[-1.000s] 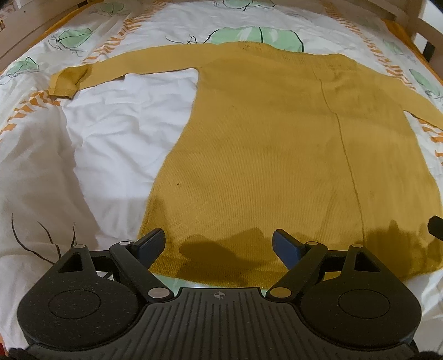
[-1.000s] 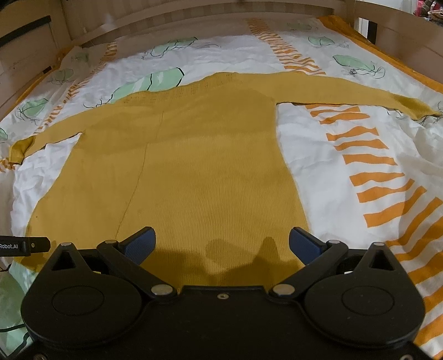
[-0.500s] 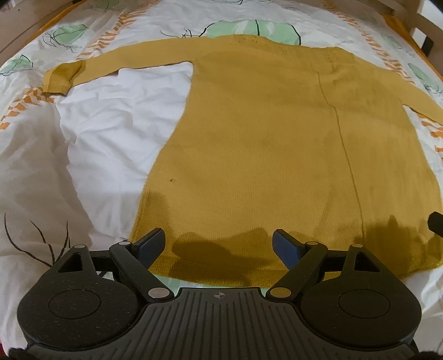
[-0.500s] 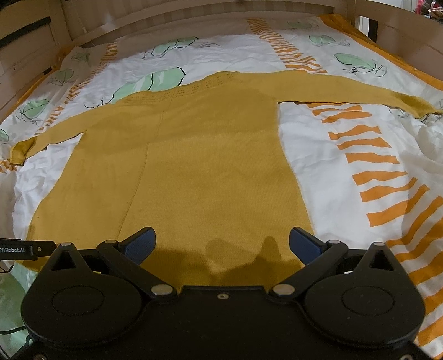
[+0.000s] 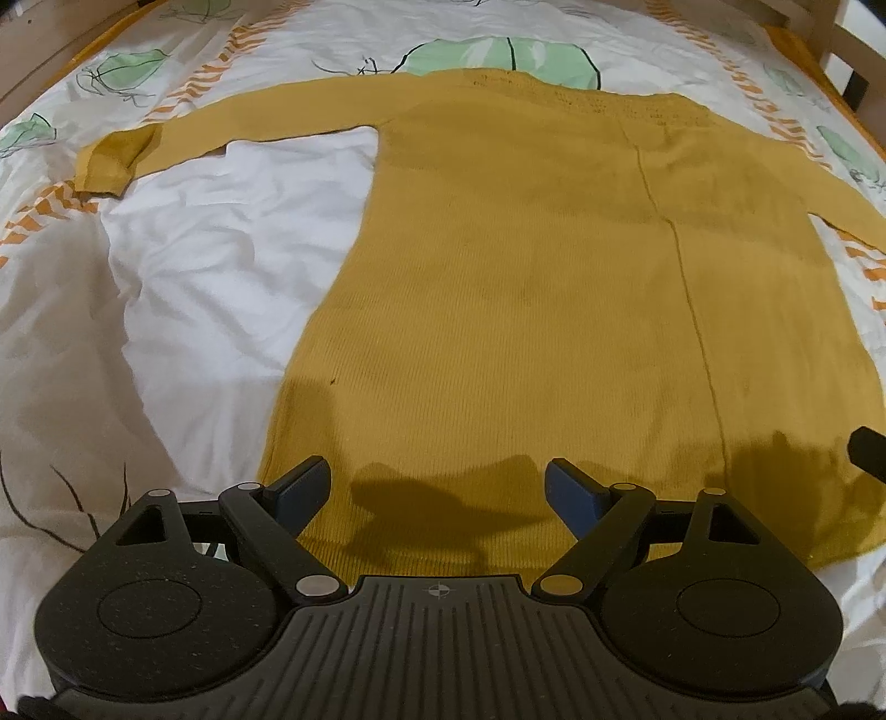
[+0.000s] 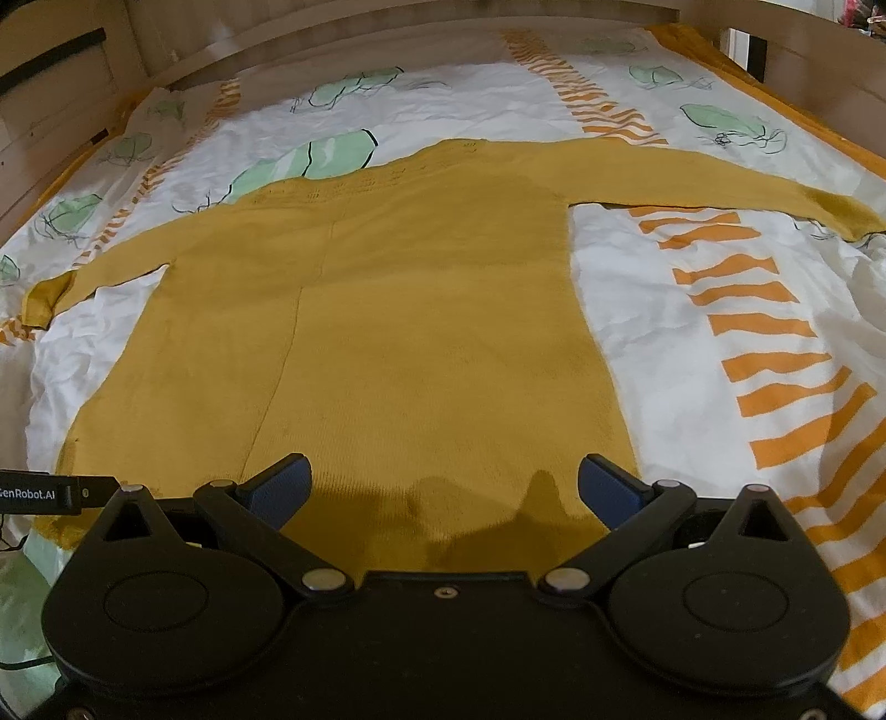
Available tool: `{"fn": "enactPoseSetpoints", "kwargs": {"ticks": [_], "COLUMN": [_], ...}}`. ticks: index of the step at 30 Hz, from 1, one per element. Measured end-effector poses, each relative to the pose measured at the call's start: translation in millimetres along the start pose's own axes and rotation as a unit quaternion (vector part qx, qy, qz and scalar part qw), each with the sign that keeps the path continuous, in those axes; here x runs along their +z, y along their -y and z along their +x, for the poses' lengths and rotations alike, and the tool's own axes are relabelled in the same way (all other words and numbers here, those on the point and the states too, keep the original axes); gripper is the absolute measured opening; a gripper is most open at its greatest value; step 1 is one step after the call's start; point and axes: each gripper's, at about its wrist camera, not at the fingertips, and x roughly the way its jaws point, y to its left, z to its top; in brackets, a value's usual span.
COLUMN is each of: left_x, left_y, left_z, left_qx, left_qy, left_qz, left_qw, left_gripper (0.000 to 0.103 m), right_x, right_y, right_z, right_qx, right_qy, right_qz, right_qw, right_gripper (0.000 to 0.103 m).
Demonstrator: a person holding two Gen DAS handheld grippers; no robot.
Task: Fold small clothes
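A mustard-yellow knit sweater (image 5: 554,277) lies flat on the bed, hem toward me, both sleeves spread sideways. It also shows in the right wrist view (image 6: 398,310). Its left cuff (image 5: 108,163) is folded back; its right cuff (image 6: 841,210) reaches the far right. My left gripper (image 5: 437,493) is open and empty, just above the hem near the sweater's left bottom corner. My right gripper (image 6: 443,487) is open and empty above the hem near the right bottom corner. The tip of the left gripper (image 6: 55,492) shows at the right wrist view's left edge.
The sweater rests on a white bedsheet (image 5: 210,266) printed with green leaves and orange stripes (image 6: 775,327). A wooden bed frame (image 6: 387,33) rims the far end and both sides. The right gripper's edge (image 5: 866,451) shows at the left wrist view's right border.
Both grippers have moved a little forward and down toward the sweater's hem. Both stay open. The sweater has not moved.
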Motion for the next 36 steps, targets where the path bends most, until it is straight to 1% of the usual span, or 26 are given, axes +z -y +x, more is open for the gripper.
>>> {"fn": "enactPoseSetpoints", "kwargs": {"ticks": [5,8,13,17,23,27,31,32,33,36], "left_x": [8.8,16.6,37.8,62.3,101.5,129.4,156.5,161.7,167.1,178.0], "left_y": [-1.1,-2.2,-4.2,-7.3,-8.3,-11.3,-15.0,-15.8,-16.9,-22.9], "left_z": [3.6,5.5,8.6,11.1,19.3,31.6,46.2,49.4,53.7,68.8], "left_qx": [-0.004,-0.01,-0.016,-0.022,0.003,0.013,0.017,0.02,0.024,0.031], "left_qy": [0.003,0.013,0.036,0.058,0.102,0.119,0.13,0.133,0.132,0.134], "left_qz": [-0.001,-0.002,0.001,0.0,0.017,0.024,0.029,0.029,0.029,0.025], "left_qw": [1.0,0.9999,0.9992,0.9981,0.9946,0.9926,0.9909,0.9905,0.9905,0.9902], "left_gripper": [0.084,0.084,0.084,0.084,0.084,0.084,0.084,0.084,0.084,0.084], "right_x": [4.8,11.4,31.4,55.3,98.8,128.7,156.9,163.9,170.1,186.9], "right_y": [-2.3,-6.4,-16.4,-28.4,-47.0,-56.8,-62.3,-63.8,-66.0,-71.7], "right_z": [6.2,11.8,19.9,26.8,44.5,62.8,84.3,91.9,99.1,121.3], "right_qx": [0.005,0.006,0.014,0.029,0.077,0.089,0.105,0.11,0.113,0.119], "right_qy": [-0.006,-0.006,0.014,0.044,0.095,0.113,0.116,0.114,0.112,0.1], "right_qz": [-0.004,-0.019,-0.055,-0.094,-0.16,-0.176,-0.176,-0.175,-0.175,-0.184], "right_qw": [1.0,1.0,0.998,0.994,0.98,0.974,0.972,0.972,0.972,0.97], "right_gripper": [0.102,0.102,0.102,0.102,0.102,0.102,0.102,0.101,0.094,0.082]}}
